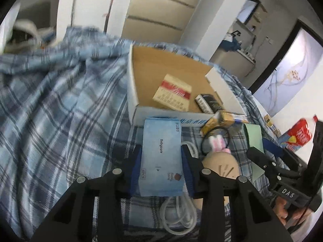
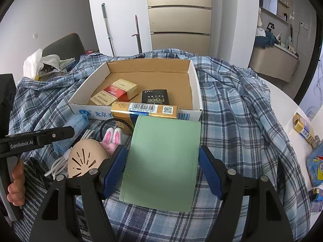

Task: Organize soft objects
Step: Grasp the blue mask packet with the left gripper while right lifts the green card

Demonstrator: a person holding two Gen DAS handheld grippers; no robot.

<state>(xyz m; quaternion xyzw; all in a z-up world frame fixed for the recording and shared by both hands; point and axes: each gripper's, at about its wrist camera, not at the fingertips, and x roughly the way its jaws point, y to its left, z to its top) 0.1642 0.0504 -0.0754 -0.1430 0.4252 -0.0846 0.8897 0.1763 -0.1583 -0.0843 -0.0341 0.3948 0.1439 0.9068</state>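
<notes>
Left gripper (image 1: 161, 157) clamped on Babycare wipes pack (image 1: 160, 153), just before cardboard box (image 2: 193, 84); right gripper (image 2: 162, 165) pads apart, flanking green pouch (image 2: 163, 161).

Daylight fills both views evenly, with soft, weak shadows. In the left wrist view motion blur smears the plaid cloth (image 1: 60, 92) left of the cardboard box (image 1: 133, 92), and the packets inside the box look soft, while the blue pack nearest the lens stays readable. The right wrist view is sharp; above its cardboard box (image 2: 193, 84) a bright glare washes out the cabinet (image 2: 179, 18) top. Fisheye distortion bends walls, and black corners ring both views.
</notes>
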